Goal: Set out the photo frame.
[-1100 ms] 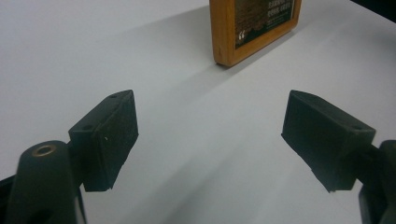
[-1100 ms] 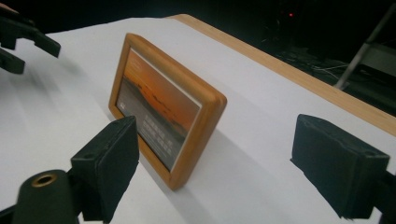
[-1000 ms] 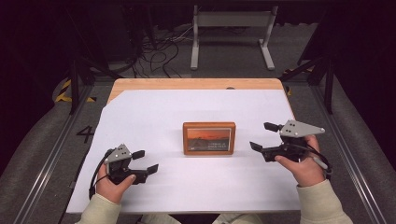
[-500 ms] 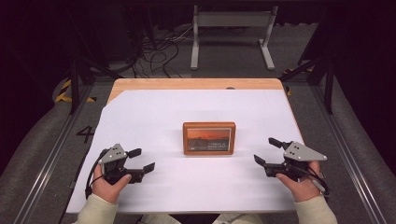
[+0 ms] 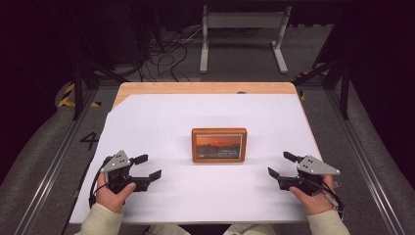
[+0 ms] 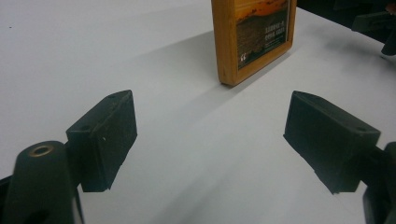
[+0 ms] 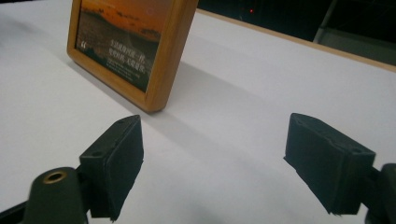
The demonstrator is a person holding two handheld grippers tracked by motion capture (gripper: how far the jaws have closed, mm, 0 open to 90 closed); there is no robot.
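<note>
A small wooden picture frame (image 5: 219, 145) with an orange sunset print stands in the middle of the white sheet, facing the person. My left gripper (image 5: 149, 166) rests low at the frame's near left, jaws open and empty, and its own view has the frame (image 6: 254, 37) ahead, beyond the open gripper (image 6: 210, 135). My right gripper (image 5: 278, 163) sits low at the near right, open with nothing between its jaws, which have just been closing slightly. In the right gripper view the frame (image 7: 126, 42) stands ahead to the left of the open gripper (image 7: 212, 154).
The white sheet (image 5: 161, 117) covers most of the wooden table (image 5: 195, 88). Beyond the far edge lie cables (image 5: 166, 54) and a metal stand (image 5: 244, 29) on the dark floor. The right gripper's jaw tip (image 6: 373, 21) shows at the top right of the left gripper view.
My right gripper has come down and back toward the table's near edge, away from the frame's right side. The left gripper has stayed where it was.
</note>
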